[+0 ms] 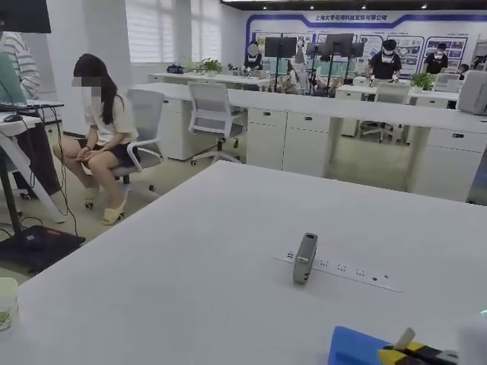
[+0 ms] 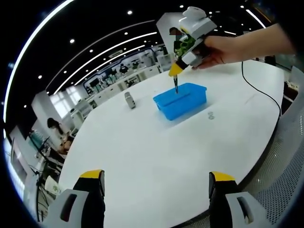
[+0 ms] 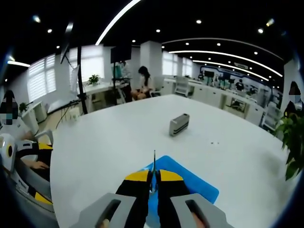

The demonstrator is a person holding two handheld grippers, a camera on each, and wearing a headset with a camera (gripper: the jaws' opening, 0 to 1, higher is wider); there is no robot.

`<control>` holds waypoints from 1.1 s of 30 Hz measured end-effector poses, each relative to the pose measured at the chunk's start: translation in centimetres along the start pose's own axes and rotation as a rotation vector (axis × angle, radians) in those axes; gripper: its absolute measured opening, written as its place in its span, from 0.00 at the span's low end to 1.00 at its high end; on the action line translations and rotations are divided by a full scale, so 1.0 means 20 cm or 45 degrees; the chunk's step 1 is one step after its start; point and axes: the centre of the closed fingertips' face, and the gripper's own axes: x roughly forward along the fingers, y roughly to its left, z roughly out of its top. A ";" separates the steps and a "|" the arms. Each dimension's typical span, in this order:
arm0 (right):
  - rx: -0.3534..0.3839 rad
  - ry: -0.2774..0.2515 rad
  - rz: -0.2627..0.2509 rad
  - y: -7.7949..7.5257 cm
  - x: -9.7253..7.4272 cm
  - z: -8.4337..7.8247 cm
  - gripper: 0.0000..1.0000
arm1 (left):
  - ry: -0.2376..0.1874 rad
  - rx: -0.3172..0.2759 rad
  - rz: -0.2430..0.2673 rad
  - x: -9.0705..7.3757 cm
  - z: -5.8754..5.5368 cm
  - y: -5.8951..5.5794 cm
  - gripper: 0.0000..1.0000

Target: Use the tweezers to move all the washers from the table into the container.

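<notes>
While clamped on tweezers [image 3: 154,167], poised tip-down above blue container [image 2: 185,102]: right gripper [image 3: 153,176]. Spread wide, empty: left gripper [image 2: 156,175] jaws. Beside container on table [image 2: 142,152]: washers [image 2: 210,114].

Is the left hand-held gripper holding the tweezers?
No, the left hand-held gripper has its jaws wide apart with nothing between them, while the right hand-held gripper grips the tweezers.

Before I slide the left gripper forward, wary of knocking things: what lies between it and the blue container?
Bare white table, in the left gripper view; the washers lie beside the container, off that line.
</notes>
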 end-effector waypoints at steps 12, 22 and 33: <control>-0.003 0.077 -0.009 -0.04 0.09 -0.15 0.01 | 0.012 -0.002 0.003 0.01 -0.01 0.00 0.93; -0.009 0.106 -0.005 -0.02 0.13 -0.22 0.01 | 0.021 0.004 -0.003 0.01 -0.02 0.00 0.92; -0.014 0.118 0.000 -0.01 0.15 -0.23 0.01 | 0.016 0.001 -0.002 0.02 -0.02 -0.01 0.92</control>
